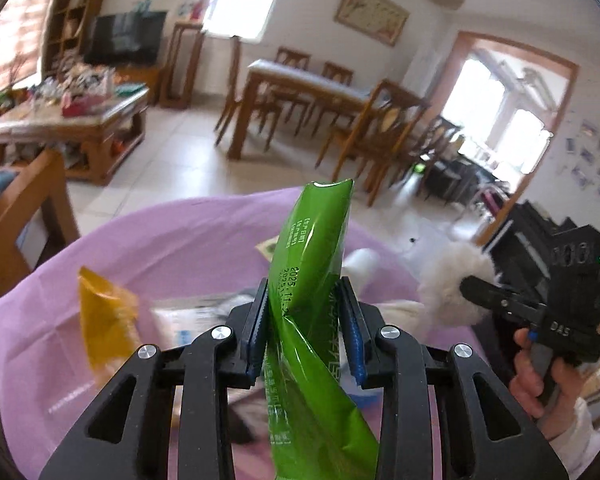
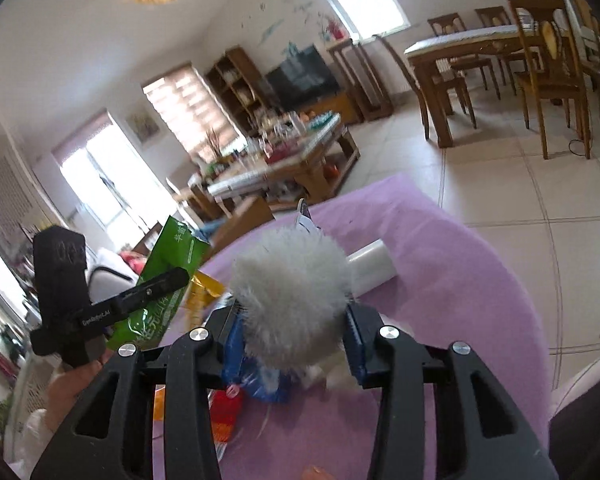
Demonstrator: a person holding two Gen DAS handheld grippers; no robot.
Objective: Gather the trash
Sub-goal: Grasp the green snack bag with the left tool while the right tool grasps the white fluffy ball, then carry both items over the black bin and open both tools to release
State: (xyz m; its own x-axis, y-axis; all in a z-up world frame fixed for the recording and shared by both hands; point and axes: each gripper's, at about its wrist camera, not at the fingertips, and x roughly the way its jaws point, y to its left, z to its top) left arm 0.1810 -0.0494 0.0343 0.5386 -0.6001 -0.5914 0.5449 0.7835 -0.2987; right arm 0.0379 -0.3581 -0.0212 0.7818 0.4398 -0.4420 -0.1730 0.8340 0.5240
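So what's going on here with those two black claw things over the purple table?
A person is clearing rubbish off a table with a purple cloth, a hand-held gripper in each hand. The left gripper is clamped on a green wrapper, lifted clear of the cloth. The right gripper is shut on a fluffy white ball. More litter lies on the cloth, including a yellow packet and a white tube. No bin is in view.
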